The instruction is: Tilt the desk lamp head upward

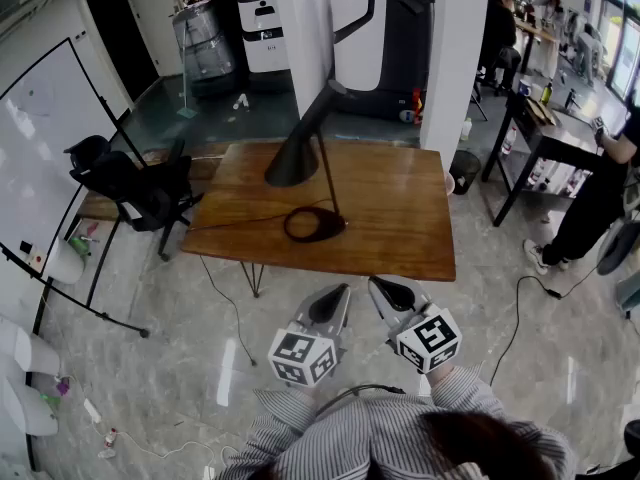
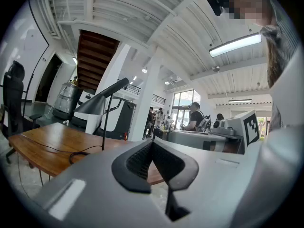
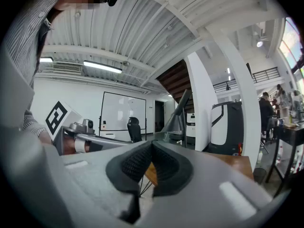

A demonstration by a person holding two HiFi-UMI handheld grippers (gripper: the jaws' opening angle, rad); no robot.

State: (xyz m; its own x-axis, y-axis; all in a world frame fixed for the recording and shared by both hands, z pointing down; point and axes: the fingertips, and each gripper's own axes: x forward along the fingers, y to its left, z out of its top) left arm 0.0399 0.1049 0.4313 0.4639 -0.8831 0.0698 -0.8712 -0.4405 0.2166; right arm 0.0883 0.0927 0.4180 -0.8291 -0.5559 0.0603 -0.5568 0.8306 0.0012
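A black desk lamp stands on the wooden table (image 1: 400,208). Its cone head (image 1: 293,158) slopes down to the left, its thin stem rises from a ring base (image 1: 313,224), and a black cord runs left across the tabletop. My left gripper (image 1: 335,299) and right gripper (image 1: 386,290) hang side by side in front of the table's near edge, well short of the lamp. Both are shut with nothing between the pads. The lamp head (image 2: 97,102) shows far off in the left gripper view, and the lamp (image 3: 179,115) also appears past my right gripper's jaws.
A black office chair (image 1: 135,190) stands left of the table by a whiteboard (image 1: 45,158). A white pillar (image 1: 452,58) rises behind the table's right corner. A dark desk (image 1: 560,133) with a person beside it is at the right. A cable lies on the floor at the right.
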